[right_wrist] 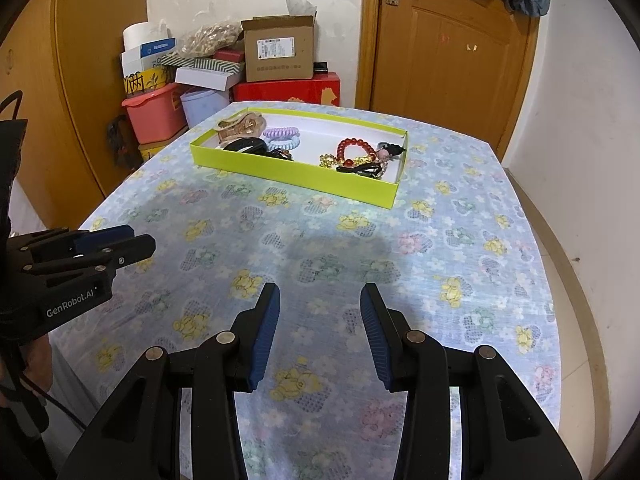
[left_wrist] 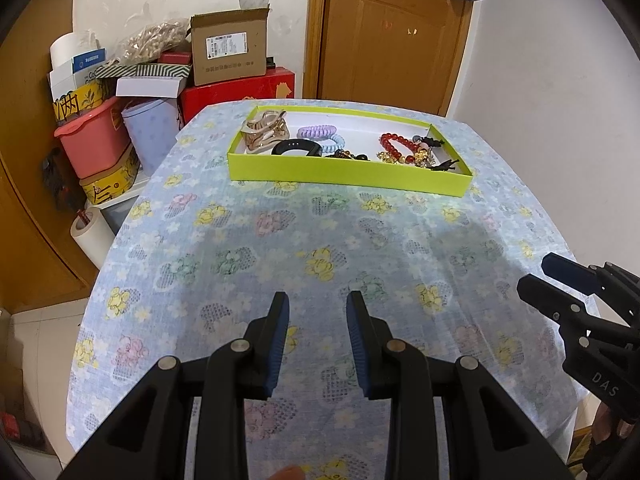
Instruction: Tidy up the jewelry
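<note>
Your jewelry sits in a shallow lime-green tray (left_wrist: 348, 178) of card with a white floor, set toward the far end of the desk (left_wrist: 280, 248). Inside the tray, at its left end, lies a shiny rose-gold metal piece (left_wrist: 264, 136) of curved bands. Just right of it are two coiled hair ties, one lilac (left_wrist: 316, 131) and one pale blue (left_wrist: 334, 143), with a smooth black band (left_wrist: 296, 148) touching the front wall beside them. Toward the tray's right end a bracelet of round, glossy red beads (left_wrist: 398, 145) lies against small gold charms (left_wrist: 422, 157) and thin black clips (left_wrist: 444, 166).

The desk wears a pale blue woven cloth printed with yellow, pink and green flowers.

Your left tool (left_wrist: 318, 336) hovers over the near end of the desk, well apart from the tray, its ribbed blue pads parted and nothing between them. Your right tool (right_wrist: 320, 328) hangs beside it, likewise spread and empty.

Beyond the tray's left end stand a cardboard box (left_wrist: 230, 46) on a red box (left_wrist: 240, 94) and a pink plastic tub (left_wrist: 96, 136).
</note>
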A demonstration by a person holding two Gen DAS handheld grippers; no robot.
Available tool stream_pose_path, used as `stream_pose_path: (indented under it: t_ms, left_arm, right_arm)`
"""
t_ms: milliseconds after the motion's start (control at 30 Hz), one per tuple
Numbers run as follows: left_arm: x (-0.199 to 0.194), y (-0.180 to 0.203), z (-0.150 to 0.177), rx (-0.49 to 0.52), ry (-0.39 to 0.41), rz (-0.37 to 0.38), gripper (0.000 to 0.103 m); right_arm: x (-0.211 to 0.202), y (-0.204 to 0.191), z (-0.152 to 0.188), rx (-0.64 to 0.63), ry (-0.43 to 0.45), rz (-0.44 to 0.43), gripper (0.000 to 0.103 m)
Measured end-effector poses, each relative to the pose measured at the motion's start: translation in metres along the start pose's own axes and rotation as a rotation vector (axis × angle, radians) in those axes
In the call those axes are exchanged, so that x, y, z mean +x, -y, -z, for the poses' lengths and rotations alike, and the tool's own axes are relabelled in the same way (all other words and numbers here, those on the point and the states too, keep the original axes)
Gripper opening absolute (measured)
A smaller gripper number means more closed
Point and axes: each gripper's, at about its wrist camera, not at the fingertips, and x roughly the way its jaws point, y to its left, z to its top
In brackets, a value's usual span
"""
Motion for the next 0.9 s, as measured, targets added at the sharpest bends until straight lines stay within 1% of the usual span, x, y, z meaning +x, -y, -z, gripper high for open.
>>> stream_pose_path:
  t_ms: [900]
  left_arm:
    - [-0.0002, 0.0045, 0.0046, 0.010, -0.002, 0.002, 0.031]
  right_arm:
    - [0.0031, -0.0002, 0.0018, -0.001, -0.010, 0.000, 0.043]
